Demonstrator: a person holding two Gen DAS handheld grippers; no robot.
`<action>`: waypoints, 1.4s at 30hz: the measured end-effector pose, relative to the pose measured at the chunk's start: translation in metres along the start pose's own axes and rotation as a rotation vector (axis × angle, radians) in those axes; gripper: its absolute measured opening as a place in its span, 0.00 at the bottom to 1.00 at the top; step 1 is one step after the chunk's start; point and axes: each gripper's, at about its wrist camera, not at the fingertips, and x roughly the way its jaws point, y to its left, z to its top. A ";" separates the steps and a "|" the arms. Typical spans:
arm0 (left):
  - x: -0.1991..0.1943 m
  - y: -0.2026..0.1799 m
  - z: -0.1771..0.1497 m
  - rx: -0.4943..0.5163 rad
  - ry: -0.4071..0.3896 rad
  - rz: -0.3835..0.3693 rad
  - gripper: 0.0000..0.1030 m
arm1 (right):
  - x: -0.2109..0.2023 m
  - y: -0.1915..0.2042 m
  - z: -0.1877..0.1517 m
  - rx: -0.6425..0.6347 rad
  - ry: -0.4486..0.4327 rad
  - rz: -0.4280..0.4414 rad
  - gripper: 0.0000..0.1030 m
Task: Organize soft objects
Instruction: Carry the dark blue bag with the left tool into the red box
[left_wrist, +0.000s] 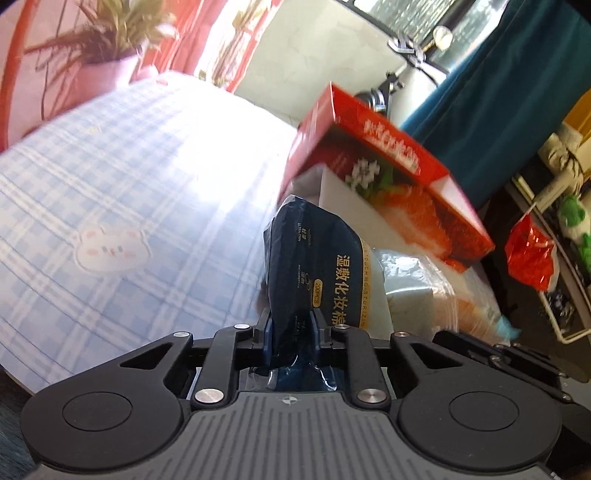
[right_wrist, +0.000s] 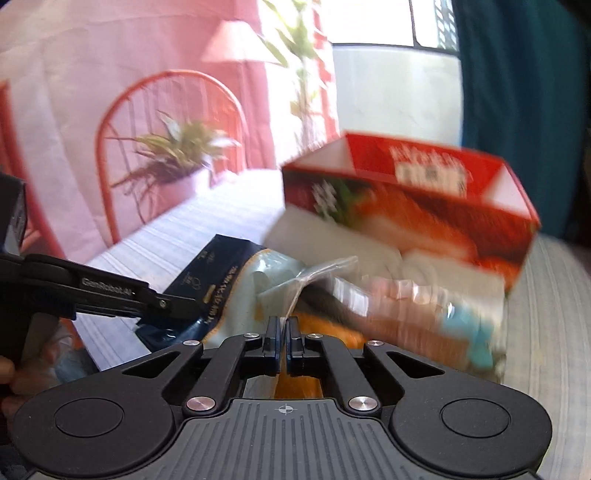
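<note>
My left gripper (left_wrist: 291, 325) is shut on a dark blue cotton-pad pack (left_wrist: 314, 266) with gold lettering and holds it upright above the bed. The same pack (right_wrist: 218, 273) and the left gripper (right_wrist: 173, 306) show in the right wrist view at left. My right gripper (right_wrist: 282, 332) is shut on the edge of a clear plastic bag (right_wrist: 406, 295) with pale and orange contents. That bag (left_wrist: 417, 280) lies beside the pack in the left wrist view. A red open-topped cardboard box (left_wrist: 388, 166) with a strawberry print stands just behind both and is seen blurred in the right wrist view (right_wrist: 417, 206).
A blue-and-white checked bedsheet (left_wrist: 129, 206) covers the bed. A potted plant (right_wrist: 177, 158) and a red metal chair (right_wrist: 166, 110) stand at the far side. A teal curtain (left_wrist: 498, 92) hangs at right, with a rack of items and a red bag (left_wrist: 528, 254).
</note>
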 end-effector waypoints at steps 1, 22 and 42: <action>-0.004 -0.001 0.003 -0.001 -0.016 0.001 0.20 | -0.002 0.002 0.007 -0.017 -0.009 0.005 0.02; 0.012 -0.104 0.152 0.245 -0.304 -0.079 0.20 | -0.009 -0.051 0.159 -0.154 -0.269 -0.148 0.02; 0.181 -0.115 0.172 0.384 0.038 -0.005 0.20 | 0.123 -0.173 0.144 -0.046 -0.057 -0.177 0.02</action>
